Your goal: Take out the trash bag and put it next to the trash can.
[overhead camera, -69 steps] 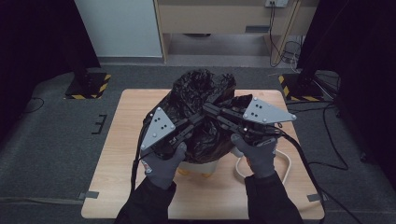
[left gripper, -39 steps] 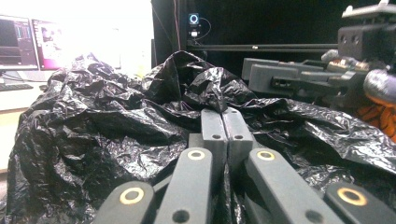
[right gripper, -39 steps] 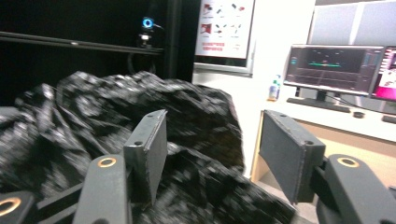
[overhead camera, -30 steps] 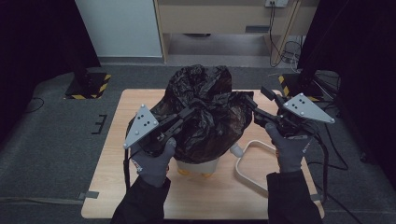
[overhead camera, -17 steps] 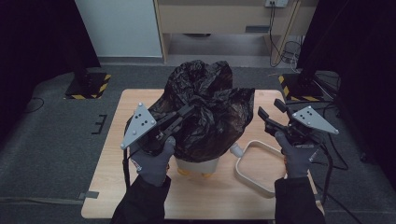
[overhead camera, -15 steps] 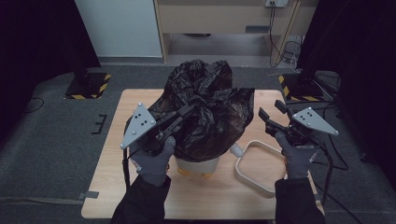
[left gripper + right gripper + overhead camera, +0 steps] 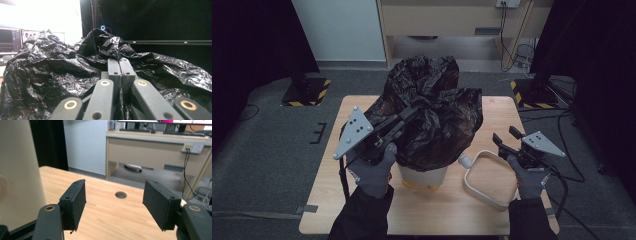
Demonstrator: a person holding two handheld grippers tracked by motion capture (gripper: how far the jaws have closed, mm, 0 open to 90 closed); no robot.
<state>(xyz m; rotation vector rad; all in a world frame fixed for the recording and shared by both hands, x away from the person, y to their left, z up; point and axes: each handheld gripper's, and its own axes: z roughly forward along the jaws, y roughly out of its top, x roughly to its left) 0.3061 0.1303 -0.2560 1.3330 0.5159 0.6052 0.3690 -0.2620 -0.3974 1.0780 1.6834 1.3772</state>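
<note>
I have the crinkled black plastic bag (image 7: 432, 115) draped over the small white bin (image 7: 422, 175) mid-desk, left tool (image 7: 408, 116) pinching its film, right tool (image 7: 503, 138) spread empty, beside the bin; tucking remains.

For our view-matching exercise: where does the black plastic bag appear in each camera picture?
High view: black plastic bag at centre, over the pale bin, pinched by the left claw.
Left gripper view: across the middle, behind the shut claw.
Right gripper view: the bin's wall stands at left.
Shared landmark: the bin.
</note>
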